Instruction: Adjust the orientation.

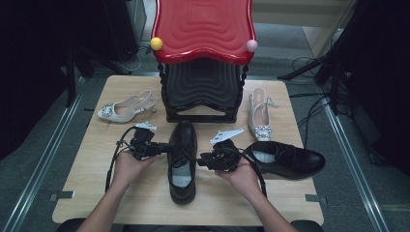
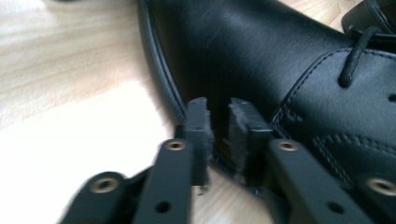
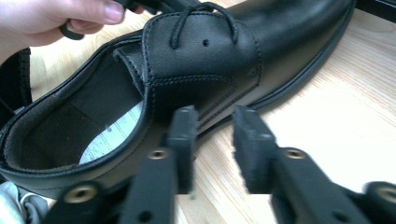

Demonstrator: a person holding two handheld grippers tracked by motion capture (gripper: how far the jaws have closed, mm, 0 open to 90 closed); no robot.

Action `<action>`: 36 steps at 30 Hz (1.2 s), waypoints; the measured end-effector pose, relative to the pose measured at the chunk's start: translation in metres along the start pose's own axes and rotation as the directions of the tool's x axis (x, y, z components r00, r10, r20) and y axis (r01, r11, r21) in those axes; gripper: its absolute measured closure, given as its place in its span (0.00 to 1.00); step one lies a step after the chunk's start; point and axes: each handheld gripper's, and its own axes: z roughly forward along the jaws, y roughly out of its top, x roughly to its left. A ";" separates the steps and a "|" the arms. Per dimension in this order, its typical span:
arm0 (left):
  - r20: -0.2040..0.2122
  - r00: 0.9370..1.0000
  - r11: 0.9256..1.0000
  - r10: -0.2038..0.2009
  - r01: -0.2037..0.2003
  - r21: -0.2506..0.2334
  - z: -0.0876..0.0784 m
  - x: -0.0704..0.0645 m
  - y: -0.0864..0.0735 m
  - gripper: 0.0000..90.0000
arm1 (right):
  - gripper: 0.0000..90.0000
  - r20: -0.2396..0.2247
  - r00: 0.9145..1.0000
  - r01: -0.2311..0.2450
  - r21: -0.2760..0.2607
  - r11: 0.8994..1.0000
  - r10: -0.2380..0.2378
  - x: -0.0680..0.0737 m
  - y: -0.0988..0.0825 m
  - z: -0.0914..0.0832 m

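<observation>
I'm looking at the black lace-up shoe (image 1: 182, 159) sitting mid-frame, bottom half of the high view, on the table (image 1: 92, 164). Its long axis is running straight up-down in the frame, toe toward the red stool (image 1: 203, 29), heel toward me.

Left gripper (image 1: 162, 148) is sitting on the shoe's left flank, right gripper (image 1: 202, 160) on its right flank, so I'm bracketing it across its short axis. Both are about equally near, each right at the sole edge.

Left gripper view: fingers (image 2: 198, 126) standing a little apart, straddling the welt, not clearly pressing on it. Right gripper view: fingers (image 3: 182, 135) standing apart too, open table showing between them, shoe's side just above and left of them, nothing clamped.

I'm judging the next move turns on that flank-to-flank line: any re-grab means closing in sideways on the sole rim.

Second black shoe (image 1: 285, 159) is lying at right, crosswise to the first one. Two pale heeled shoes (image 1: 126, 107) and (image 1: 260, 116) are flanking the stool.
</observation>
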 end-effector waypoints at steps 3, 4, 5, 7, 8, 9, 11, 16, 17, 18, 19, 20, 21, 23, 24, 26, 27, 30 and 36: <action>-0.001 1.000 1.000 -0.004 0.004 0.005 -0.007 0.000 0.000 0.59 | 0.64 0.012 1.000 0.003 -0.001 1.000 -0.003 -0.002 0.000 -0.004; 0.002 1.000 1.000 0.000 0.000 0.002 -0.010 -0.001 -0.001 0.59 | 0.64 0.012 1.000 0.003 -0.001 1.000 -0.003 -0.002 0.000 -0.004; 0.010 1.000 1.000 0.000 0.000 0.002 -0.014 -0.001 -0.002 0.52 | 0.61 0.022 1.000 0.000 -0.002 1.000 0.000 -0.004 0.001 -0.008; 0.018 1.000 1.000 0.014 -0.014 0.010 -0.023 -0.004 -0.005 0.48 | 0.60 0.031 1.000 -0.002 -0.005 1.000 0.002 -0.005 0.001 -0.012; 0.018 1.000 1.000 0.014 -0.014 0.010 -0.023 -0.004 -0.005 0.47 | 0.60 0.031 1.000 -0.002 -0.005 1.000 0.002 -0.005 0.001 -0.012; 0.026 0.999 1.000 0.021 -0.022 0.018 -0.027 -0.007 -0.007 0.46 | 0.60 0.039 0.999 -0.005 -0.007 1.000 0.005 -0.006 0.000 -0.017; 0.029 0.999 0.999 0.031 -0.032 0.020 -0.029 -0.009 -0.008 0.44 | 0.61 0.038 0.999 -0.008 -0.014 1.000 0.009 -0.007 0.000 -0.022; 0.063 0.998 0.999 0.032 -0.033 0.024 -0.035 -0.013 -0.012 0.42 | 0.62 0.057 0.998 -0.017 -0.033 0.999 0.018 -0.013 -0.001 -0.037; 0.062 0.997 0.999 0.037 -0.038 0.029 -0.037 -0.014 -0.013 0.42 | 0.62 0.057 0.998 -0.017 -0.033 0.999 0.018 -0.013 -0.001 -0.037; 0.057 0.998 0.999 0.034 -0.036 0.028 -0.038 -0.015 -0.014 0.42 | 0.64 0.054 0.998 -0.023 -0.035 0.999 0.025 -0.015 -0.001 -0.041; 0.056 0.998 0.999 0.037 -0.039 0.032 -0.040 -0.015 -0.015 0.41 | 0.71 0.051 0.998 -0.033 -0.033 0.999 0.035 -0.017 -0.001 -0.046; 0.056 0.998 0.999 0.033 -0.035 0.032 -0.040 -0.015 -0.015 0.41 | 0.74 0.050 0.998 -0.033 -0.034 0.999 0.035 -0.018 -0.001 -0.049; 0.058 0.998 0.999 0.029 -0.030 0.028 -0.041 -0.016 -0.015 0.41 | 0.78 0.049 0.998 -0.035 -0.032 0.999 0.036 -0.019 -0.001 -0.051; 0.059 0.998 0.999 0.030 -0.032 0.030 -0.041 -0.016 -0.015 0.41 | 0.83 0.046 0.998 -0.039 -0.028 0.999 0.040 -0.021 -0.002 -0.054; 0.062 0.998 0.999 0.034 -0.036 0.029 -0.042 -0.016 -0.015 0.41 | 0.85 0.046 0.998 -0.047 -0.026 0.999 0.048 -0.022 -0.002 -0.056; 0.064 0.997 0.999 0.036 -0.038 0.027 -0.041 -0.017 -0.015 0.41 | 0.89 0.050 0.998 -0.046 -0.029 0.999 0.047 -0.024 -0.003 -0.059; 0.064 0.997 0.999 0.036 -0.038 0.027 -0.041 -0.017 -0.015 0.41 | 0.89 0.050 0.998 -0.046 -0.029 0.999 0.047 -0.024 -0.003 -0.059; 0.066 0.997 0.998 0.045 -0.047 0.034 -0.040 -0.016 -0.013 0.41 | 0.92 0.059 0.996 -0.064 -0.035 0.997 0.066 -0.028 -0.005 -0.064; 0.075 0.995 0.997 0.059 -0.062 0.038 -0.035 -0.017 -0.008 0.40 | 0.97 0.099 0.990 -0.093 -0.053 0.994 0.098 -0.036 -0.012 -0.079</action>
